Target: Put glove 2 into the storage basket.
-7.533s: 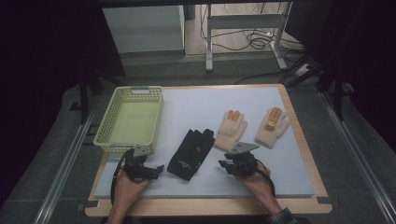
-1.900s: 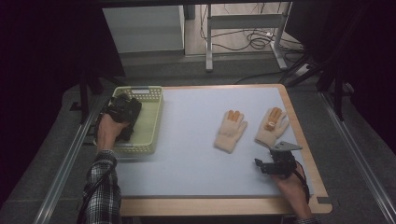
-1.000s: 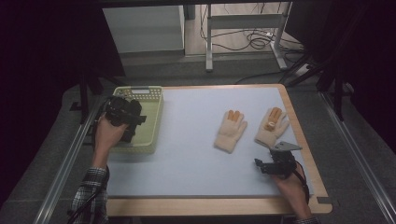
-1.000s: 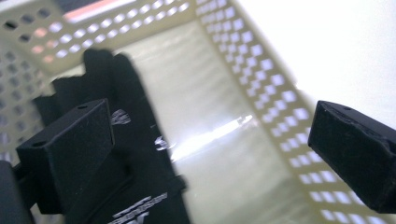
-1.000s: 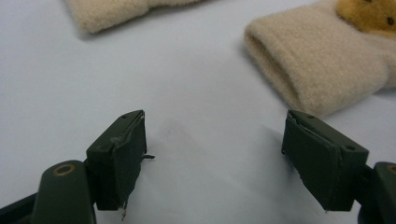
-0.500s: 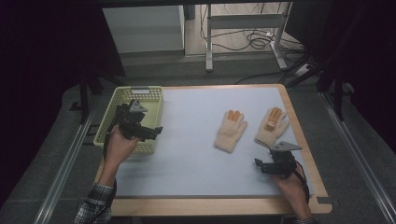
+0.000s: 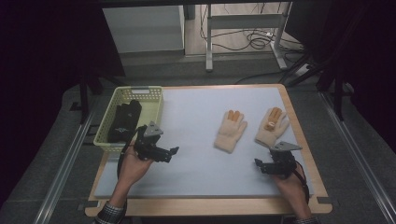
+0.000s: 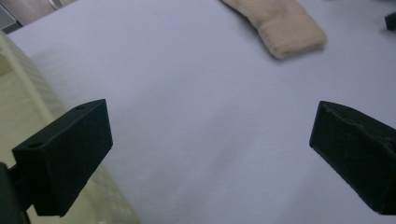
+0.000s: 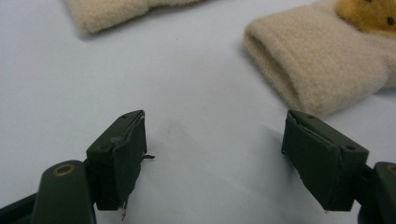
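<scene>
Standing by a pale grey mat (image 7: 196, 140) on a wood-edged table, dim room, cables on the floor behind, black gloves (image 7: 123, 121) lying in the yellow basket (image 7: 154, 105) just behind the left gripper (image 7: 170, 151), jaws wide apart and empty, right gripper (image 7: 258, 164) also spread wide, fuzzy cream gloves (image 7: 231, 131) just ahead of it
</scene>
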